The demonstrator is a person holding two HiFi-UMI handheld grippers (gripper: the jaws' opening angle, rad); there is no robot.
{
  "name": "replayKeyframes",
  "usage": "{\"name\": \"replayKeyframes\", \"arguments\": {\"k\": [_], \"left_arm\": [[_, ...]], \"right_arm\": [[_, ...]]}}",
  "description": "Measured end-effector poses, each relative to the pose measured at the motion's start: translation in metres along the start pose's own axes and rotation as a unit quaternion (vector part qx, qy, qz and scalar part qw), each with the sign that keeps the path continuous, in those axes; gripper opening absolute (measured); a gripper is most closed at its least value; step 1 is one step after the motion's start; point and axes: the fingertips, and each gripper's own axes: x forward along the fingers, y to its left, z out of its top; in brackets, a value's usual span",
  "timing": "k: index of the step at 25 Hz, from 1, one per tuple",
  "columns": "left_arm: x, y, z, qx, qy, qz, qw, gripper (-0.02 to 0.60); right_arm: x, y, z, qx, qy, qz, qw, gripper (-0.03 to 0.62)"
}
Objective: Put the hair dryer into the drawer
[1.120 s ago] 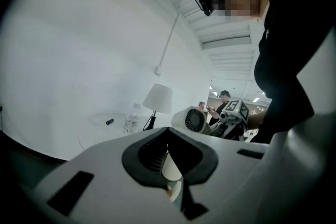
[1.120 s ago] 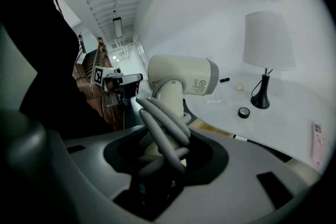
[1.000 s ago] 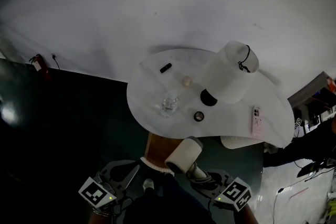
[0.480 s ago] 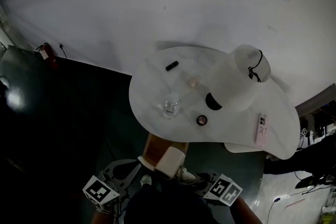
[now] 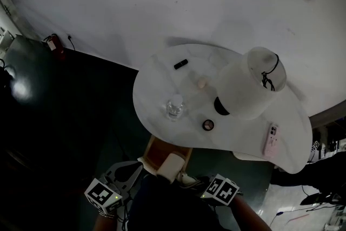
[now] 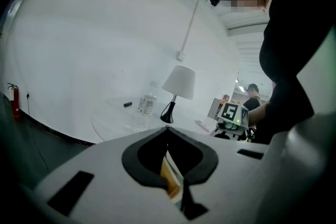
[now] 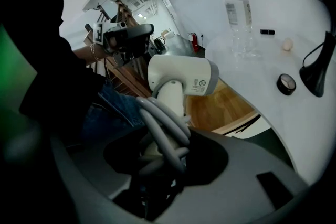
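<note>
My right gripper [image 7: 161, 140] is shut on the handle of a white hair dryer [image 7: 181, 76], which has its grey cord looped round the handle. In the head view the hair dryer [image 5: 172, 166] hangs over the near end of the open wooden drawer [image 5: 157, 150] that sticks out from under the white table [image 5: 157, 89]. The drawer's wooden bottom [image 7: 220, 105] shows just behind the dryer. My left gripper [image 5: 127, 173] is low at the left, beside the drawer's near left corner. Its jaw tips [image 6: 168, 131] meet with nothing held; a wooden edge shows behind them.
On the table stand a white lamp [image 5: 246, 89], a clear water bottle [image 5: 174, 107], a small round tin [image 5: 207, 125], a black stick-like item [image 5: 181, 64] and a pink phone [image 5: 271, 140]. A fire extinguisher [image 5: 54, 43] stands by the wall. The floor is dark.
The right gripper has carried the hair dryer left and nearer, from beside the drawer to over its near end. The left gripper has stayed put.
</note>
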Motion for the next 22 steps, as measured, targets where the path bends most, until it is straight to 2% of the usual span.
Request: {"name": "replayKeyframes", "arguments": {"k": [4, 6, 11, 17, 22], "left_arm": [[0.007, 0.001, -0.005, -0.009, 0.009, 0.012, 0.9998, 0.008], [0.011, -0.001, -0.007, -0.008, 0.015, 0.006, 0.9998, 0.008], [0.021, -0.001, -0.009, -0.011, 0.026, -0.007, 0.9996, 0.008], [0.032, 0.003, -0.011, -0.009, 0.043, -0.046, 0.9980, 0.008], [0.041, 0.009, -0.022, -0.002, 0.081, -0.096, 0.9921, 0.008]], "right_arm": [[0.007, -0.010, -0.005, 0.039, 0.026, 0.011, 0.999, 0.199], [0.012, -0.013, -0.008, 0.053, 0.039, 0.012, 0.998, 0.199], [0.024, -0.022, -0.017, 0.086, 0.066, -0.011, 0.994, 0.201], [0.034, -0.025, -0.011, 0.132, 0.050, -0.018, 0.990, 0.201], [0.044, -0.025, 0.000, 0.181, 0.026, -0.023, 0.983, 0.201]]}}
